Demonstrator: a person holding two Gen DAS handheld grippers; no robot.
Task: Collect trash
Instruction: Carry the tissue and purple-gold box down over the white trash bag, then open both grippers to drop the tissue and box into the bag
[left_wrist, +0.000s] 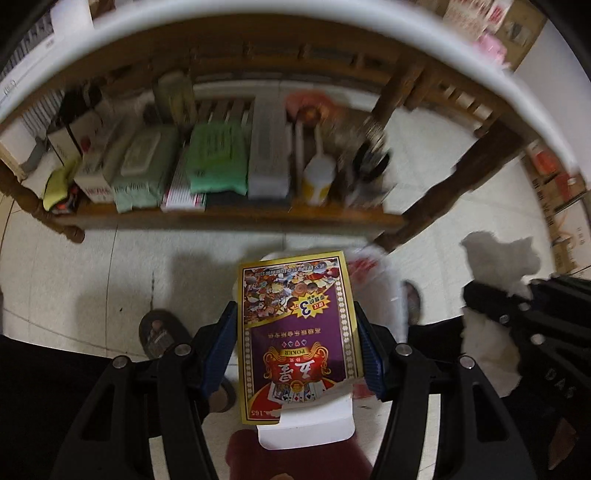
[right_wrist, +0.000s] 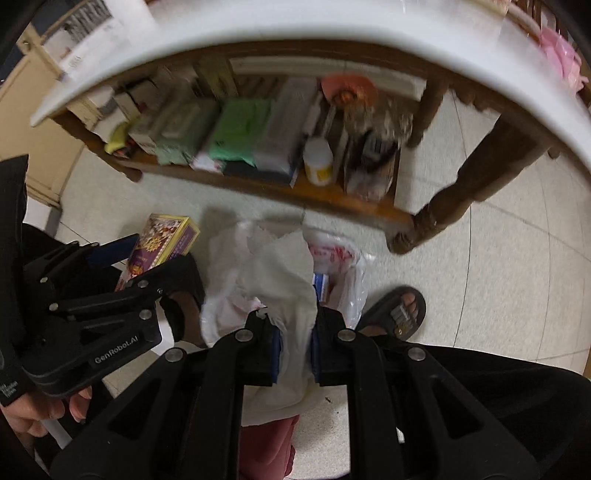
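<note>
left gripper (left_wrist: 295, 339) pinches a playing-card box (left_wrist: 297, 332) at centre frame; right gripper (right_wrist: 295, 350) is clamped on crumpled white tissue (right_wrist: 280, 280). the white plastic bag (right_wrist: 343, 273) lies open on the floor at mid-frame, below both. advised: centre each item over the bag mouth before release.

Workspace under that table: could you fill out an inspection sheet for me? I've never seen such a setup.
Surface: pale tiled floor; white tabletop edge above.
Job's things: poker card box in the left tool; crumpled white tissue in the right tool; white plastic bag on the floor below.
Clutter: low wooden shelf with wet-wipe packs, boxes and a white bottle.
Grippers: left tool clamped on the box; right tool shut on the tissue.
Cables: nothing seen.
Surroundings: sandalled foot, cardboard boxes at the right.
</note>
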